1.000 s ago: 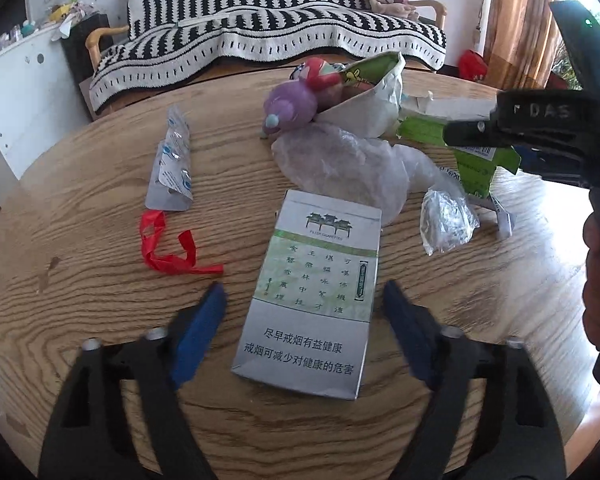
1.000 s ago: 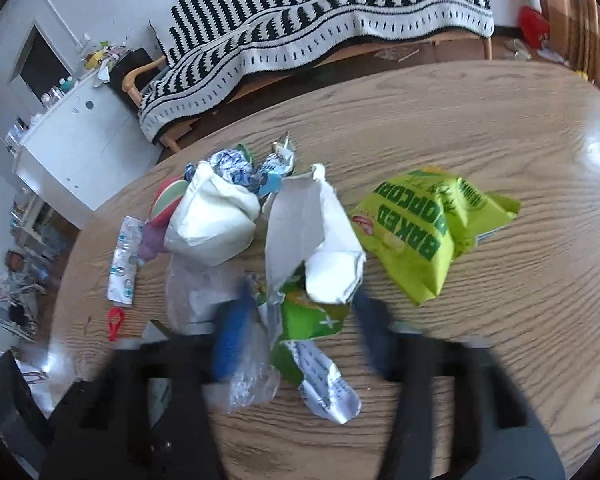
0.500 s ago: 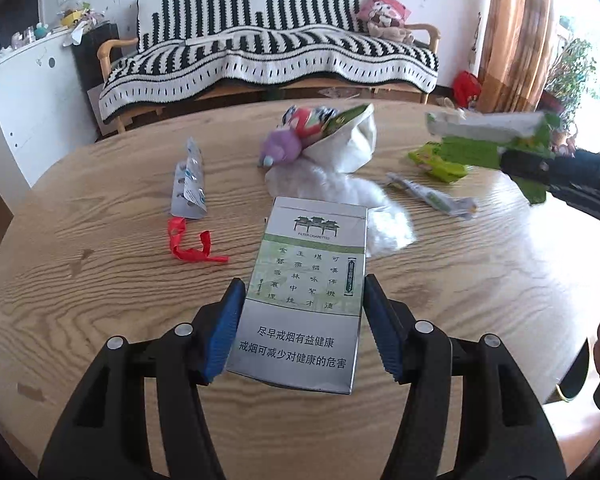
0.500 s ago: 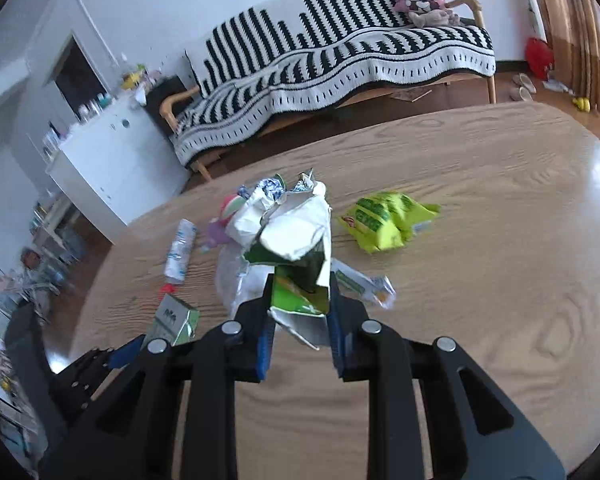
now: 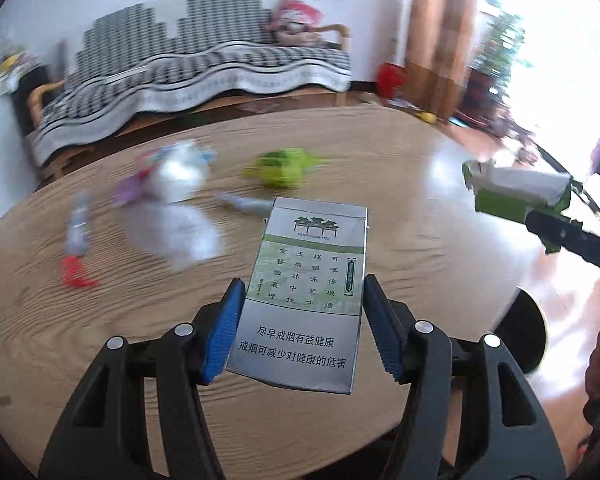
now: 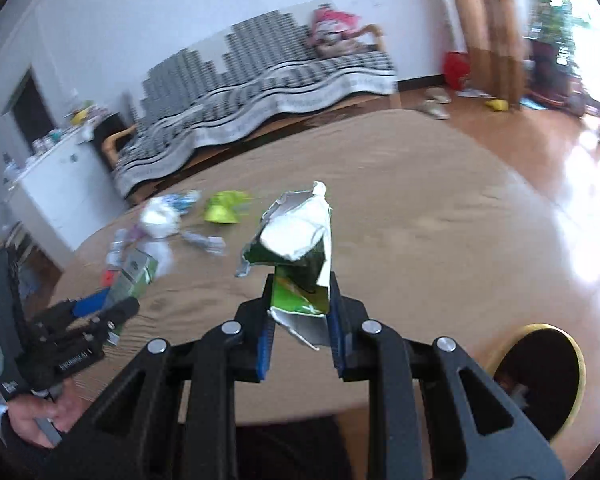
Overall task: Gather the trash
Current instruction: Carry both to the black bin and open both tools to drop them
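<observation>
Striped sofa behind the round wooden worktop (image 5: 380,168). My left gripper (image 5: 300,332) clamps the cigarette pack (image 5: 308,280) at centre frame; my right gripper (image 6: 300,332) pinches the torn wrapper (image 6: 296,248). I'd keep both squeezed and level until over the bin (image 6: 540,376) at lower right.

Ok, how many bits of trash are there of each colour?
Green: 2, lime crinkly snack bag, torn green-and-white foil wrapper in right tongs
Grey: 1, cardboard cigarette pack in left tongs
White or clear: 2, crumpled bag, plastic film
Silvery: 2, flat sachet, small wrapper
Red: 1, ribbon scrap
Total: 8; blur may hide more.
</observation>
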A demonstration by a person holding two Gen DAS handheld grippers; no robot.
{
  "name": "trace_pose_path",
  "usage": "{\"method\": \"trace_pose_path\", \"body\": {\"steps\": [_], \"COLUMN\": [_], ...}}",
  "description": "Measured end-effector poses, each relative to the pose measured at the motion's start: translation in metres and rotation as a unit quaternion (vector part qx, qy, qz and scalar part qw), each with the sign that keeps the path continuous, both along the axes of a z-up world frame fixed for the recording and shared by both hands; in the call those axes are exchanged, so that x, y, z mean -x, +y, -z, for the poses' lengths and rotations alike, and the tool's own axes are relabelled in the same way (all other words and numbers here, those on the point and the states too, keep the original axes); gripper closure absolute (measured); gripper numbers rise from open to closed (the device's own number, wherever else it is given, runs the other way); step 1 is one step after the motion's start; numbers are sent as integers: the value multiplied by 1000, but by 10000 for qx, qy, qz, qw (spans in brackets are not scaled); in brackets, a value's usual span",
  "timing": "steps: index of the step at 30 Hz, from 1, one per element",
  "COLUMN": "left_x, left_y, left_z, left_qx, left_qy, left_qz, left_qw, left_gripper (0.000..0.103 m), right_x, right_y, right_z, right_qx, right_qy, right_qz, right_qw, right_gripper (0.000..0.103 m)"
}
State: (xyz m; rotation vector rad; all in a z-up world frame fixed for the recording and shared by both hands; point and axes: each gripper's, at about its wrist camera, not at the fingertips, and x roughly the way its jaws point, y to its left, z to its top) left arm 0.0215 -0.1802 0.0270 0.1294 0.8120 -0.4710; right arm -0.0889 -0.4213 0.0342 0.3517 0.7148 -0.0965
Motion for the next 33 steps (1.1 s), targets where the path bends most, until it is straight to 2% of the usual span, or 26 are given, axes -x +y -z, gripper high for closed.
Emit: {"method": "trace_pose_path", "body": {"steps": [6,12,17,22,29,33], "left_x": [26,60,88,106,105,110], "left_y": [-106,-213,-284,-331,-371,-377], "left_z": [7,26,55,95,145,161], "left_qx": [195,280,243,105,-242,-363], "left_qy": [144,368,612,783,1066,1139], "left_qz": [982,1988,2655,3080,3243,3268], "left_qw": [9949,9790,9618,9481,9396,9375], "left_gripper": [44,44,44,44,44,44], "right_x": [81,151,185,203,209,214], "right_y": [-86,-156,-186,-201,-215,-220], "right_z": [24,64,89,104,121,131], "right_qx": [140,-106,-351,-431,-591,-680], "right_qy": [263,638,808,905,1033,1078], "right_qz": [1072,2018,2379,2531,2655,2702], "right_qw": [9938,9773,9673,9622,9567,9543], "right_gripper": [80,80,80,80,80,80]}}
